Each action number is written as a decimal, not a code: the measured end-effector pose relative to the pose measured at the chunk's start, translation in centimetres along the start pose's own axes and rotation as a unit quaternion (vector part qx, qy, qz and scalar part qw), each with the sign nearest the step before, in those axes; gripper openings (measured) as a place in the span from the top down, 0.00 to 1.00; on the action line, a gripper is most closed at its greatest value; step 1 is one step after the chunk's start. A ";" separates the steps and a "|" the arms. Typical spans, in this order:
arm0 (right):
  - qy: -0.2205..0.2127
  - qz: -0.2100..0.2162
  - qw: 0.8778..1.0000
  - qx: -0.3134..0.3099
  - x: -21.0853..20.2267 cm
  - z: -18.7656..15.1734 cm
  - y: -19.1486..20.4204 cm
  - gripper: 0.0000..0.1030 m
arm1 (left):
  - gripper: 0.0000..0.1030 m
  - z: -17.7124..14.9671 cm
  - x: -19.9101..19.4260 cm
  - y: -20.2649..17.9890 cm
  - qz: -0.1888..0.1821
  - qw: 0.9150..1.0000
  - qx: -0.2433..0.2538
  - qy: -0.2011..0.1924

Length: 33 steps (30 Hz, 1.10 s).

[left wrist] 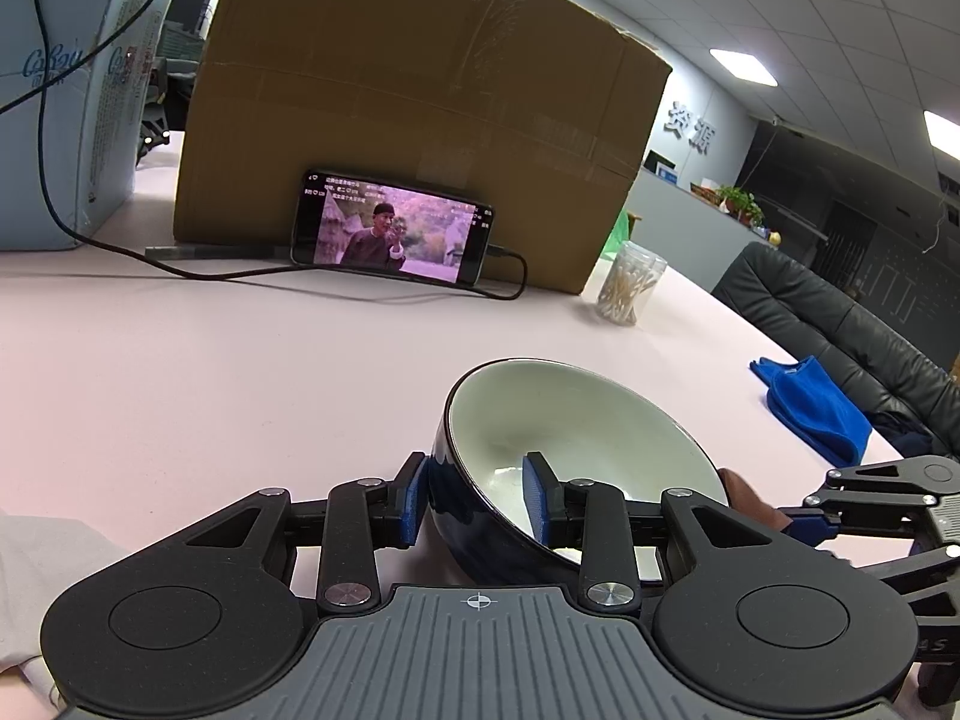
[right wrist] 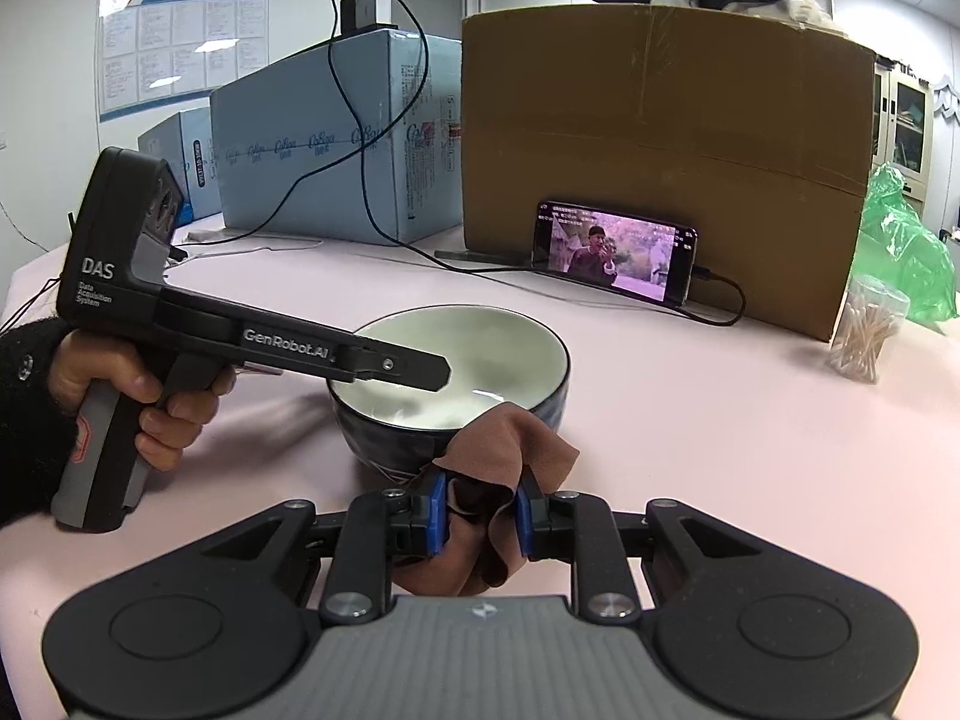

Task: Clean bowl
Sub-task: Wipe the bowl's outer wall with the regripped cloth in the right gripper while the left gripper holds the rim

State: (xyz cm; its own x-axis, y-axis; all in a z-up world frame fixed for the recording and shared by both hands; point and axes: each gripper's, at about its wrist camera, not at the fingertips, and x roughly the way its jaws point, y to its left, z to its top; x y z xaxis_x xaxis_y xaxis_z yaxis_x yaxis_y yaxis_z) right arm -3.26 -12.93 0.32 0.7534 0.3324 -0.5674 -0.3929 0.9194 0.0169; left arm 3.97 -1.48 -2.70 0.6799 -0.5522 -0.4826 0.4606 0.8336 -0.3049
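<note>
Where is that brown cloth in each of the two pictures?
Left wrist view: the brown cloth peeks out at the right, just behind the bowl, mostly hidden.
Right wrist view: bottom centre, pinched in the right claw, in front of the bowl.
Shared landmark: the phone leaning on the cardboard box.

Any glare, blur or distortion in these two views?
Left wrist: strong fisheye bend on the cardboard box, ceiling lights blown out, bowl sharp. Right wrist: small highlight inside the bowl, phone screen bright but legible, corners vignetted.
</note>
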 end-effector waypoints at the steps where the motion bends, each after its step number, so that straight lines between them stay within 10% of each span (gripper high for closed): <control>1: 0.003 0.000 1.000 0.001 0.2 -0.1 0.0 0.77 | 0.70 0.0 0.0 0.0 0.000 1.000 0.000 0.000; 33: 0.016 0.016 0.999 -0.024 0.8 -0.1 1.0 0.76 | 0.69 0.1 0.0 0.0 -0.001 1.000 -0.003 0.000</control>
State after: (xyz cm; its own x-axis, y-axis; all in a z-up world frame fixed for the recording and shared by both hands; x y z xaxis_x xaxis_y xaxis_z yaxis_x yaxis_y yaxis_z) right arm -3.12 -11.80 -0.21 0.7225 0.3540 -0.5938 -0.4426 0.8967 -0.0040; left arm 4.00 -1.50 -2.65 0.6787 -0.5538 -0.4824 0.4586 0.8326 -0.3106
